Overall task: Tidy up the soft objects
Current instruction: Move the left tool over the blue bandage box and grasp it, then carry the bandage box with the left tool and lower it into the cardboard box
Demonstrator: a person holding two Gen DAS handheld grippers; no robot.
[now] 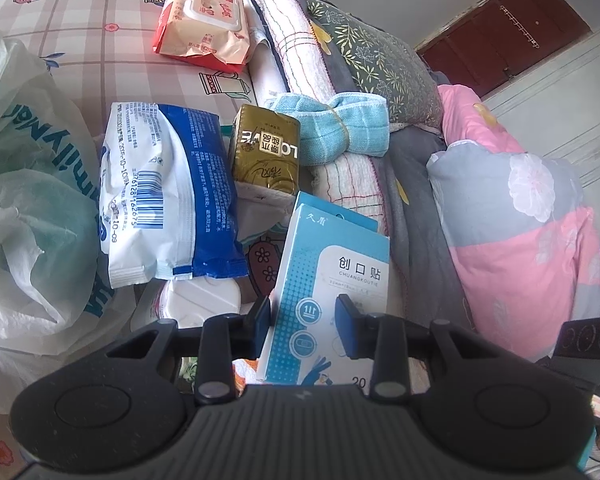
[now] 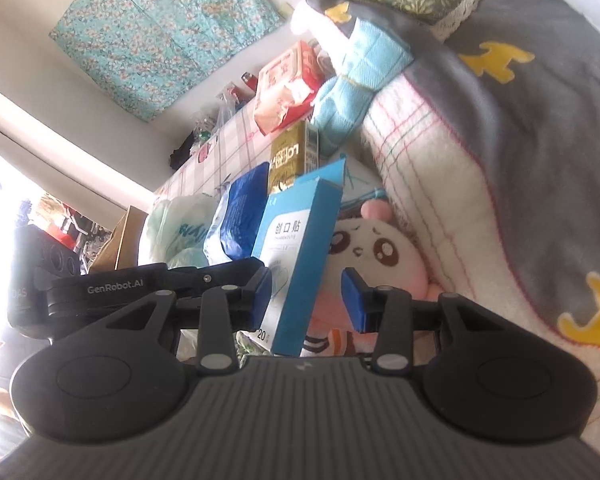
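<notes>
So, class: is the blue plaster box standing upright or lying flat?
Upright, slightly tilted: the plaster box stands on end between the left claw's pads.

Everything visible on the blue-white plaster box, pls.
The plaster box is thin cardboard, blue and white, printed with Chinese characters and "20"; its top flap looks open. It stands upright, slightly tilted, in front of the gold tissue pack. The left tool appears clamped across its faces; the right tool flanks it, one pad clear.
</notes>
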